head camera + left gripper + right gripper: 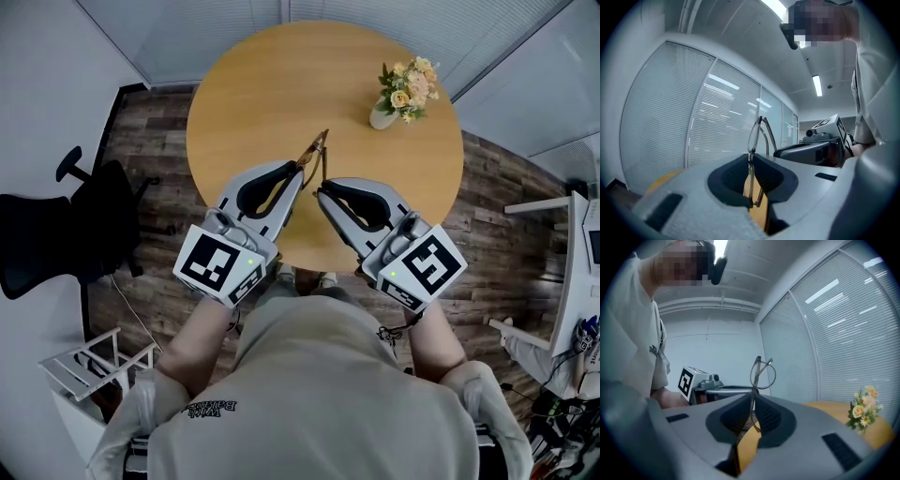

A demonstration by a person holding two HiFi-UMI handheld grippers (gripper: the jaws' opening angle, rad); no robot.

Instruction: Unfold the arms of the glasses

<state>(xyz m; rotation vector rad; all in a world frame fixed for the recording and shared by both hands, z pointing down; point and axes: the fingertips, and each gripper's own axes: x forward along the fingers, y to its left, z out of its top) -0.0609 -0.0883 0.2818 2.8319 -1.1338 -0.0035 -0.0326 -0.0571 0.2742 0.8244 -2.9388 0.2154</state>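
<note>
Brownish thin-framed glasses (315, 155) held between your two grippers. Your left gripper (296, 171) pinches frame, lens upright just past its tips. Your right gripper (322, 193) pinches thin arm. Round wooden table (244, 84) below both. Small flower bouquet (409, 91) beyond right gripper.

Surroundings being shown around the work area
A round wooden table (253, 84) is being occupied near its far right edge by a small vase of flowers (405, 92). A black office chair (66, 234) and a white rack (94, 367) are being kept on the wood-plank floor (150, 141) at the left. Slatted blinds (670, 108) are being shown along the walls.
</note>
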